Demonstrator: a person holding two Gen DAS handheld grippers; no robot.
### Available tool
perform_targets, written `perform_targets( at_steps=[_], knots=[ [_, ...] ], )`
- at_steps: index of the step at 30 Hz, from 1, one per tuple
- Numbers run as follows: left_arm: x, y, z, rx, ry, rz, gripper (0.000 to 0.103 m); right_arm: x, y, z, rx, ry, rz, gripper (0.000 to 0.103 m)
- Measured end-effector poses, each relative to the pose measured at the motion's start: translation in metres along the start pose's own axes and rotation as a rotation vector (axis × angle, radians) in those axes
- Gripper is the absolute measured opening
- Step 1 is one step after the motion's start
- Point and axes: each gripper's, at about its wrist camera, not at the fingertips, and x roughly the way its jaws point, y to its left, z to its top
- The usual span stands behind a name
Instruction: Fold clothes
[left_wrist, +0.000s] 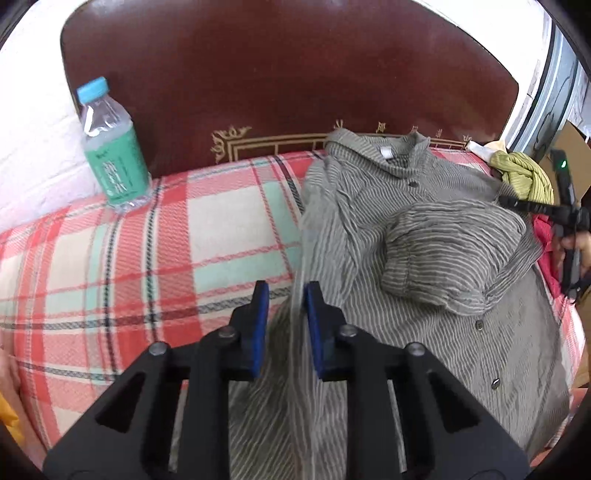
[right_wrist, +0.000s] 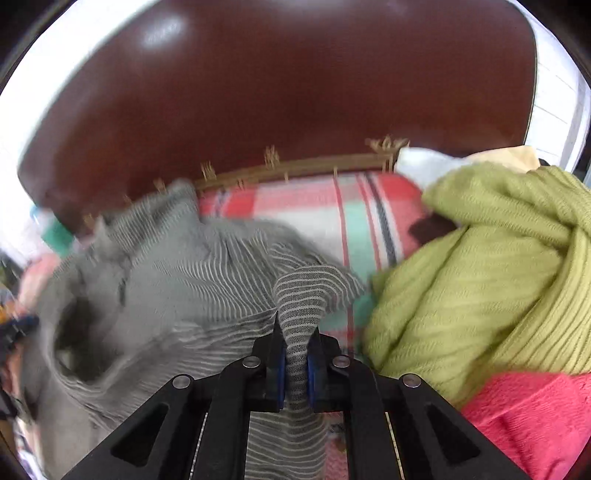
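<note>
Shirt, grey striped, lies lengthwise on the plaid bed, collar toward the headboard. Left tool gapes around a fold; right tool pinches shirt fabric beside a green sweater.

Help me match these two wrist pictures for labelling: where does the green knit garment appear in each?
Left wrist: green knit garment small, far right edge, beyond the striped shirt.
Right wrist: green knit garment large, right half, above a red knit.
Shared landmark: dark headboard with gold trim.
</note>
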Motion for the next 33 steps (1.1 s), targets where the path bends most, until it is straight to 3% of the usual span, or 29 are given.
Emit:
perform_targets(
  at_steps=[1, 4, 6, 7, 8, 12, 15, 16, 18, 19, 21, 23, 24, 25, 26, 27, 29, 33],
  knots=[
    [0.002, 0.000, -0.001, 0.000, 0.004, -0.014, 0.023, 0.004, 0.004, -0.003, -0.022, 0.009, -0.016, 0.012],
    [-0.002, 0.009, 0.000, -0.024, -0.001, -0.091, 0.028, -0.009, 0.007, -0.001, 0.024, -0.016, 0.004, 0.042],
    [-0.005, 0.016, 0.001, -0.040, -0.005, -0.143, 0.051, -0.030, 0.013, 0.001, 0.014, -0.071, -0.010, 0.045],
    [-0.012, 0.018, 0.001, -0.037, -0.023, -0.174, 0.072, -0.043, 0.020, 0.001, -0.012, -0.098, -0.021, 0.045],
    [-0.021, 0.020, -0.001, -0.025, -0.046, -0.208, 0.084, -0.057, 0.025, 0.000, -0.033, -0.123, -0.007, 0.047],
    [-0.045, 0.015, -0.011, 0.075, -0.075, -0.303, 0.085, -0.099, 0.069, -0.011, -0.201, -0.187, 0.083, 0.062],
    [-0.034, -0.004, -0.025, 0.201, 0.008, -0.245, 0.085, -0.102, 0.130, -0.019, -0.377, -0.180, 0.188, 0.066],
    [-0.029, -0.010, -0.029, 0.239, 0.032, -0.211, 0.084, -0.099, 0.150, -0.021, -0.440, -0.173, 0.216, 0.067],
    [-0.018, -0.022, -0.039, 0.324, 0.076, -0.146, 0.052, -0.085, 0.187, -0.024, -0.546, -0.157, 0.220, 0.070],
    [-0.013, -0.024, -0.041, 0.336, 0.098, -0.138, 0.029, -0.077, 0.205, -0.025, -0.594, -0.147, 0.221, 0.071],
    [-0.005, -0.020, -0.040, 0.310, 0.128, -0.084, 0.026, -0.052, 0.229, -0.019, -0.624, -0.095, 0.214, 0.071],
    [-0.004, -0.010, -0.035, 0.273, 0.122, -0.043, 0.013, -0.026, 0.240, -0.012, -0.627, -0.029, 0.210, 0.071],
    [-0.007, -0.002, -0.031, 0.244, 0.108, -0.031, 0.012, -0.013, 0.243, -0.009, -0.622, 0.007, 0.210, 0.070],
    [-0.010, 0.005, -0.026, 0.214, 0.094, -0.020, 0.011, 0.000, 0.245, -0.006, -0.615, 0.044, 0.215, 0.064],
    [-0.015, 0.014, -0.021, 0.181, 0.075, -0.010, 0.011, 0.008, 0.244, -0.005, -0.601, 0.085, 0.242, 0.029],
    [-0.019, 0.024, -0.014, 0.145, 0.062, 0.005, 0.010, 0.014, 0.243, -0.002, -0.582, 0.104, 0.250, 0.008],
    [-0.024, 0.039, -0.005, 0.105, 0.049, 0.032, 0.010, 0.017, 0.244, 0.000, -0.581, 0.113, 0.280, 0.008],
    [-0.028, 0.067, 0.010, 0.038, 0.022, 0.094, 0.010, -0.015, 0.253, 0.008, -0.597, -0.006, 0.361, 0.008]
  ],
)
